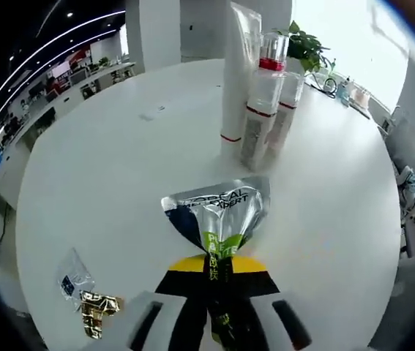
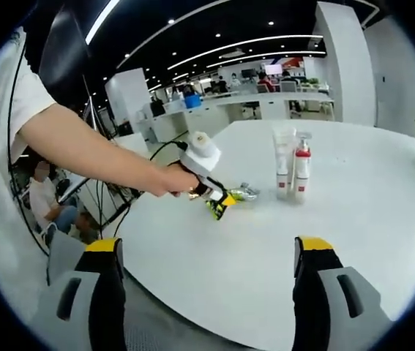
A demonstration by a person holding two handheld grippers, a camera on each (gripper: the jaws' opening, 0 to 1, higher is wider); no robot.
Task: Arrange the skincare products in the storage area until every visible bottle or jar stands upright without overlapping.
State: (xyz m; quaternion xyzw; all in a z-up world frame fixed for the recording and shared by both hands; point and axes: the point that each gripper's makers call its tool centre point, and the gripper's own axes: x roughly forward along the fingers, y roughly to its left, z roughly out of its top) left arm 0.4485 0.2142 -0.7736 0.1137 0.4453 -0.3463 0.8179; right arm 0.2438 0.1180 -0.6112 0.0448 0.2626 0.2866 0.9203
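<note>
Silver foil skincare sachet sits pinched in the left claw; beyond it stand red-banded bottles; right claw gapes wide, holding nothing.

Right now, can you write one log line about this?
left gripper: shut on silver sachet | right gripper: open | bottles: upright on white table

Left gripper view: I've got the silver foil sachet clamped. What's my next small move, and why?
Probably carry the silver foil sachet forward toward the upright white tube and two clear red-banded bottles, then stand it beside them. The left gripper is shut on its lower end, above the white round table, short of that group. The right gripper is open and free.
</note>
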